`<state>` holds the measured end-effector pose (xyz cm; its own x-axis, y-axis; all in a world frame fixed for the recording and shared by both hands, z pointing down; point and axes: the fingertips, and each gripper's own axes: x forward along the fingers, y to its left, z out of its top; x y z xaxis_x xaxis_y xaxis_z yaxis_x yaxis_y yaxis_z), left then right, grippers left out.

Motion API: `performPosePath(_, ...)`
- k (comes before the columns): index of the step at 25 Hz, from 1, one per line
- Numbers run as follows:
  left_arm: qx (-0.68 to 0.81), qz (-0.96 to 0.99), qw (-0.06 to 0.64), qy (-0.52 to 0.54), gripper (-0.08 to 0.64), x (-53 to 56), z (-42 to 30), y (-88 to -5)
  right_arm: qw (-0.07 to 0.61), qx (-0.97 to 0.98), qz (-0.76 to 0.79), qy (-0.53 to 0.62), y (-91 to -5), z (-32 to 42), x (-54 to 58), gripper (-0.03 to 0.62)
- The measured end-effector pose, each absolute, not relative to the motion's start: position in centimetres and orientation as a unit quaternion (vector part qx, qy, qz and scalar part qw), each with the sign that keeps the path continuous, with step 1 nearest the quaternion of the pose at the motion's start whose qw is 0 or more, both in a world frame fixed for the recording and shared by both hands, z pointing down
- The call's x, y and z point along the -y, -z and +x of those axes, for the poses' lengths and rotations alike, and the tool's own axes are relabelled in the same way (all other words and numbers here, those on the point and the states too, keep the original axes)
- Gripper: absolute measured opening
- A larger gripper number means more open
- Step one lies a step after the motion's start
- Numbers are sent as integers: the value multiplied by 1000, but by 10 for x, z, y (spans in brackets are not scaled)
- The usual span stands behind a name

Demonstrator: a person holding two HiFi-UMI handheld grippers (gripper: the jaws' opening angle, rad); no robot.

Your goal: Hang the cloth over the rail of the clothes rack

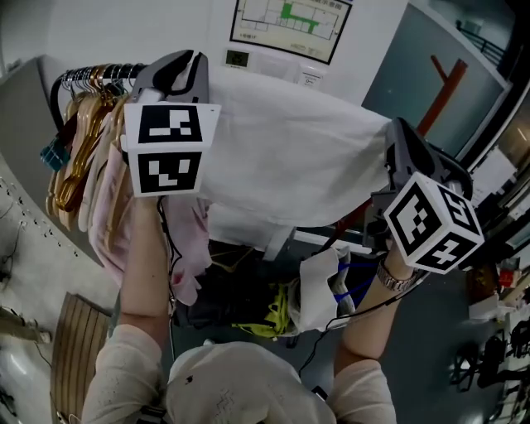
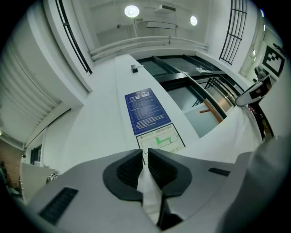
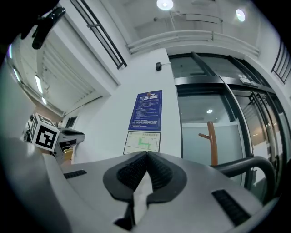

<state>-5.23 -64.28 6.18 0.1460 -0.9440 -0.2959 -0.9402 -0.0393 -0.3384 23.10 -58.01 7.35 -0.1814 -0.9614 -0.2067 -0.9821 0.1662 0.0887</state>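
Closest to the camera, two forearms in cream sleeves [image 1: 137, 356] reach up and away, each hand carrying a gripper. The left gripper [image 1: 178, 70] has its dark ribbed jaws nearly together, and a fold of the white fabric cloth [image 1: 290, 157] is pinched between the pads; its own view shows the left gripper [image 2: 144, 157] with the cloth [image 2: 152, 193] bunched in the narrow slot. The right gripper [image 1: 397, 145] is likewise closed on the opposite corner, and in the right gripper view the jaw tips of the right gripper [image 3: 146, 159] meet over a sliver of the cloth [image 3: 140, 193]. Between the two grippers the cloth is spread wide and held up in the air, sagging a little in the middle. Just left of its left end hangs a row of wooden and gold clothes hangers [image 1: 79, 141] on the dark metal rail [image 1: 95, 76], with pale pink garments [image 1: 112, 219] below them. Whether the cloth touches the rail cannot be told. Farther back, a white wall carries a green-and-white floor plan [image 1: 286, 25] and a blue printed notice [image 2: 145, 109], and a brown wooden coat stand [image 1: 439, 91] rises at the right.
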Motion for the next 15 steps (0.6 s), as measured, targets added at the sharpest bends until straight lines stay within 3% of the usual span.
performPosePath(9, -615, -745, 253, -53, 46, 609, -32, -60, 50, -783, -600, -156, -77, 199, 562, 18)
performPosePath(12, -563, -781, 250, -105, 46, 576, -5, -80, 49, -784, -592, -181, -105, 184, 548, 18)
performPosePath(15, -538, -799, 259, -73, 46, 572, 19, -134, 37, -767, -615, -180, -149, 177, 547, 18)
